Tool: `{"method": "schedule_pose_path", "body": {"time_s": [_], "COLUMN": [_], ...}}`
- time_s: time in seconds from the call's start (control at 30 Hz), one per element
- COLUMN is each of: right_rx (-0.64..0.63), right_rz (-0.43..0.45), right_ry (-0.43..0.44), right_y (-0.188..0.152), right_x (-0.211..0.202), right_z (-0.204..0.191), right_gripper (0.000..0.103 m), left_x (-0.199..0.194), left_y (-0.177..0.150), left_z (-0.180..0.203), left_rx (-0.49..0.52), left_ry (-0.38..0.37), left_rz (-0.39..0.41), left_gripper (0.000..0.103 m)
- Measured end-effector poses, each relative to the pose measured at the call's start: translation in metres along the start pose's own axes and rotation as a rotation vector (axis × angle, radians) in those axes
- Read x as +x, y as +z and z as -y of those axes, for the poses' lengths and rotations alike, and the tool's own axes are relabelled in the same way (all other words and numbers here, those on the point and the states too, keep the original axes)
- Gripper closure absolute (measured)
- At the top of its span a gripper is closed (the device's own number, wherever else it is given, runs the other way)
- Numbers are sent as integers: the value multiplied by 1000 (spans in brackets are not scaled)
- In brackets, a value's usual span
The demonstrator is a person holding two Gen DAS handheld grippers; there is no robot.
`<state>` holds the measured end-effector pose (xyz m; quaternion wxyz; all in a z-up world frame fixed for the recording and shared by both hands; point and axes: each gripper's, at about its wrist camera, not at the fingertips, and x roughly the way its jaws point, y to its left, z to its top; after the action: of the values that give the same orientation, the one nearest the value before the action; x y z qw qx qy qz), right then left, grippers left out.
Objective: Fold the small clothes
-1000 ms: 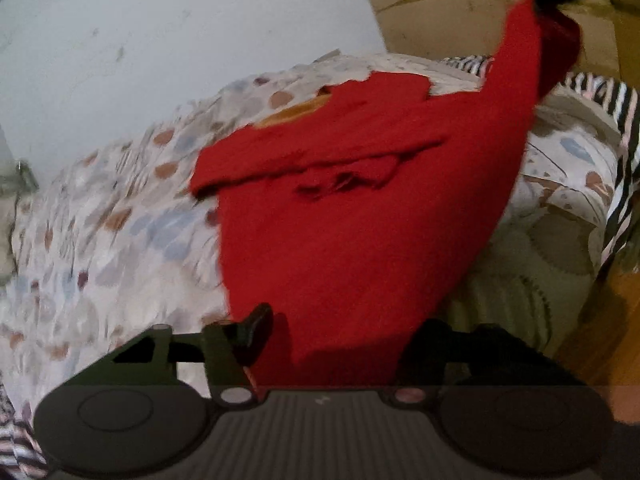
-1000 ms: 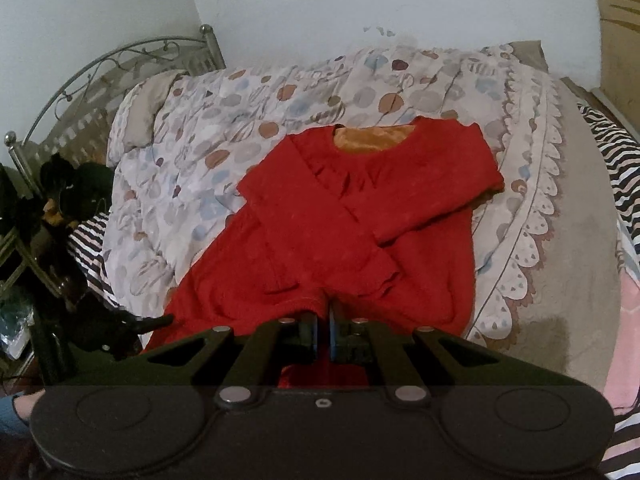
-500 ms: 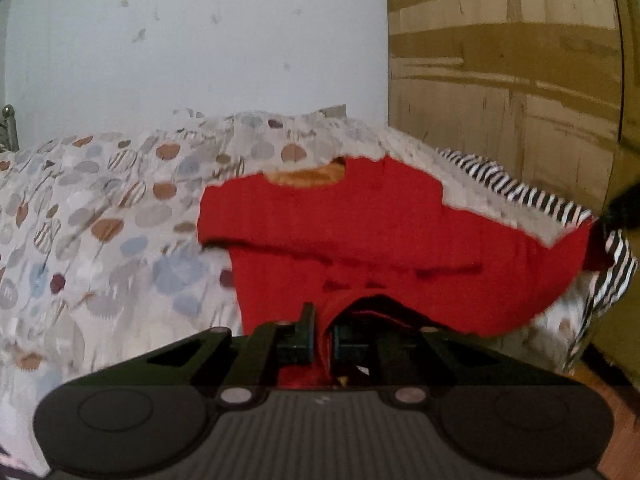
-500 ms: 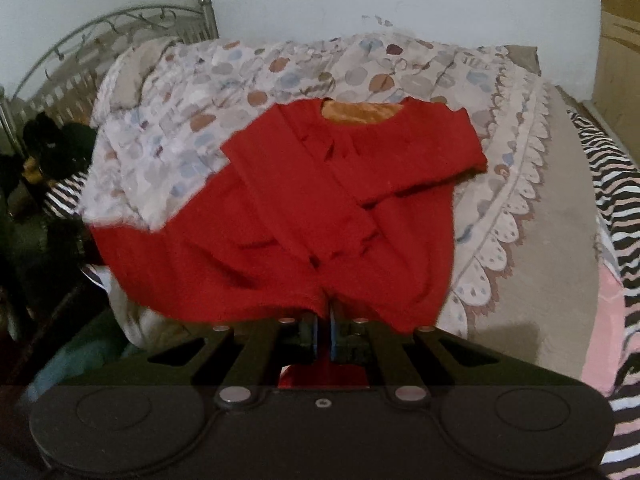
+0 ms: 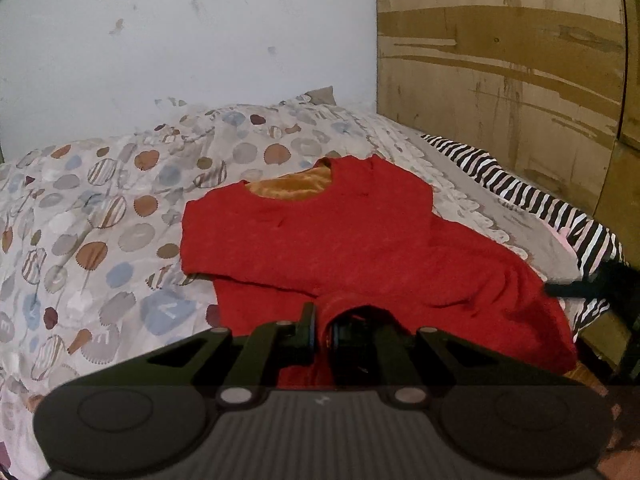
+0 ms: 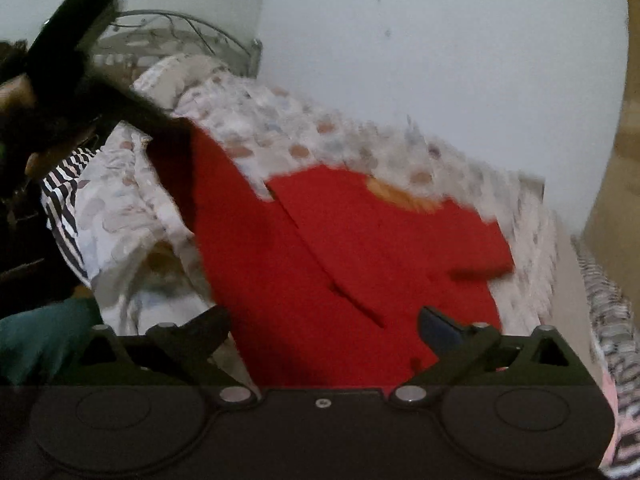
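Both grippers (image 5: 322,326) (image 6: 324,322) above red sweater (image 5: 360,240)

A dotted quilt (image 5: 120,208) covered the bed, reaching toward ten o'clock. A zebra-striped blanket (image 5: 520,188) lay at three o'clock beside a wooden wardrobe (image 5: 500,80). A metal headboard (image 6: 180,28) stood at eleven o'clock against the white wall (image 5: 200,40).
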<state>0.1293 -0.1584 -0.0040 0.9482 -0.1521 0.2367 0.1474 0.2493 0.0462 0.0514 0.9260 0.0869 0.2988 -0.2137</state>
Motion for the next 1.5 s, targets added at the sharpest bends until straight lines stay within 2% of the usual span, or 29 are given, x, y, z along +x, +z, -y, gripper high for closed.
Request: {"method": "schedule_pose_path", "body": {"time_s": [0.07,0.17,0.23,0.27,0.43,0.53,0.6,0.73,0.8,0.93,1.03,1.1,1.17,1.2,1.23,1.33,1.5], "right_rx": [-54,-139,-182,-183,-201,-233,-280,-342,-417,-539,-537,-526,-511,-510,-510,-524,-423], "right_rz": [39,85,61,50,10,17,29,37,59,54,31,30,26,21,17,12,30], "right_ry": [-33,-168,-279,-307,-468,-517,-570,-607,-620,-613,-590,-608,-620,-622,-618,-595,-482], "right_y": [1,1,0,-1,-19,-44,-66,-100,-110,-121,-128,-128,-127,-128,-129,-126,-82], "right_x": [15,44,67,72,80,63,46,24,17,13,9,9,5,3,2,1,-15], "right_z": [-30,-66,-79,-80,-51,-26,-11,6,2,-8,-7,-5,-8,-7,-7,-6,16], "right_gripper": [1,1,2,3,9,10,10,10,15,18,18,19,28,38,54,84,93], "left_x": [-1,-2,-6,-7,-18,-34,-44,-53,-55,-61,-63,-64,-65,-66,-67,-69,-66], "left_y": [3,4,2,-1,-22,-43,-63,-95,-106,-112,-111,-108,-103,-101,-98,-82,-42], "left_z": [1,1,0,-1,0,12,28,52,57,52,45,43,42,43,43,43,40], "left_rx": [0,-2,-3,-3,10,40,106,168,184,132,99,87,91,97,104,124,143], "left_ry": [-5,-3,-1,3,44,85,139,193,230,241,234,231,229,229,227,215,202], "left_rz": [1,5,15,18,28,85,132,171,183,204,212,222,233,240,247,277,319], "left_gripper": [95,95,95,95,95,95,95,97,98,98,98,98,99,99,99,99,99]}}
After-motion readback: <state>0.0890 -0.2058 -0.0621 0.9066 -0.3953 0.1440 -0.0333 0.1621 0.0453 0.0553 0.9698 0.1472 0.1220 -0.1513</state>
